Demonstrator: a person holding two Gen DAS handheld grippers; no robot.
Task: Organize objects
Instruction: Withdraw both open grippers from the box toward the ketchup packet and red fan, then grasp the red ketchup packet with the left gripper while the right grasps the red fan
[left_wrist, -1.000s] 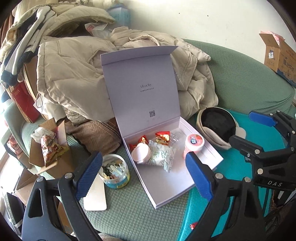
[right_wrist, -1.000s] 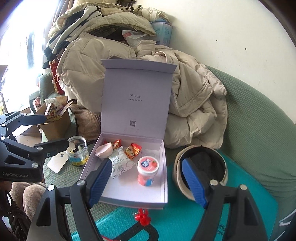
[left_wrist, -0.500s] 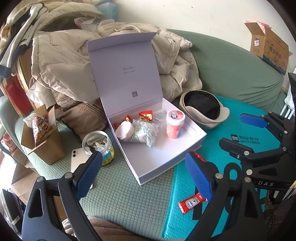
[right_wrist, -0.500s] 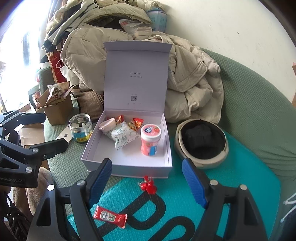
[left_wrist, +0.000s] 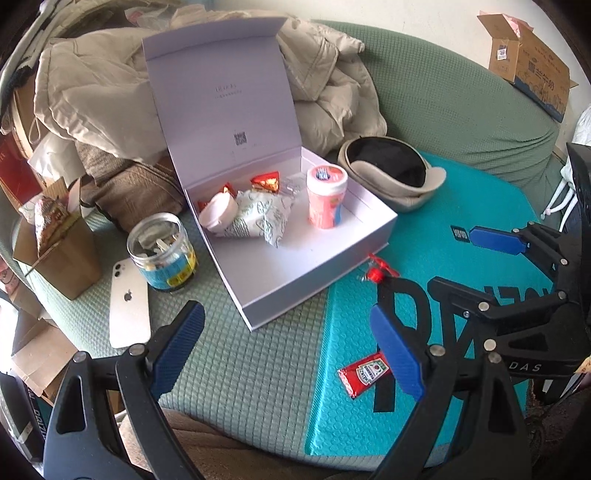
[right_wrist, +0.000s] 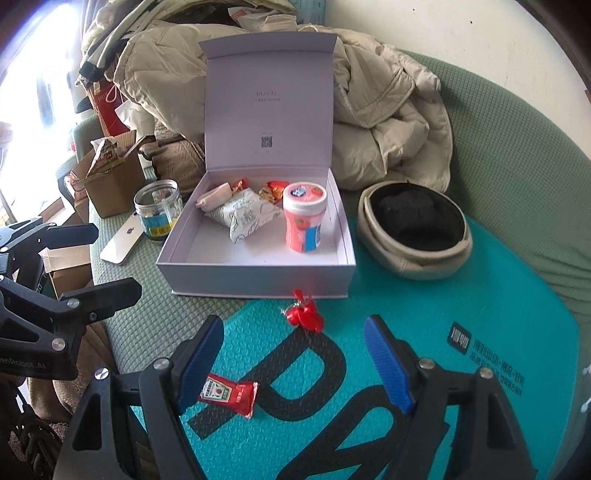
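An open white gift box (left_wrist: 314, 273) (right_wrist: 258, 271) sits on the green sofa with its lid upright. Inside are a pink tub (left_wrist: 327, 197) (right_wrist: 303, 218), a wrapped white packet (left_wrist: 258, 218) (right_wrist: 243, 216), a small round pot (left_wrist: 218, 212) and red snack packets (left_wrist: 266, 181). On the teal mat (left_wrist: 369, 413) lie a red ketchup sachet (left_wrist: 364, 373) (right_wrist: 229, 393) and a red wrapped candy (left_wrist: 376, 271) (right_wrist: 304, 314). My left gripper (left_wrist: 286, 347) and my right gripper (right_wrist: 293, 363) are both open and empty, held back from the box.
A glass jar (left_wrist: 162, 251) (right_wrist: 159, 208) and a white phone (left_wrist: 129, 302) (right_wrist: 122, 240) lie left of the box. A beige cap (left_wrist: 391, 175) (right_wrist: 413, 229) lies to its right. Coats (right_wrist: 369, 103) are piled behind. A brown paper bag (left_wrist: 59, 243) stands far left.
Both grippers have pulled back and up from the box. The teal mat, the ketchup sachet and the red candy have come into view in front of it. Nothing was picked up.
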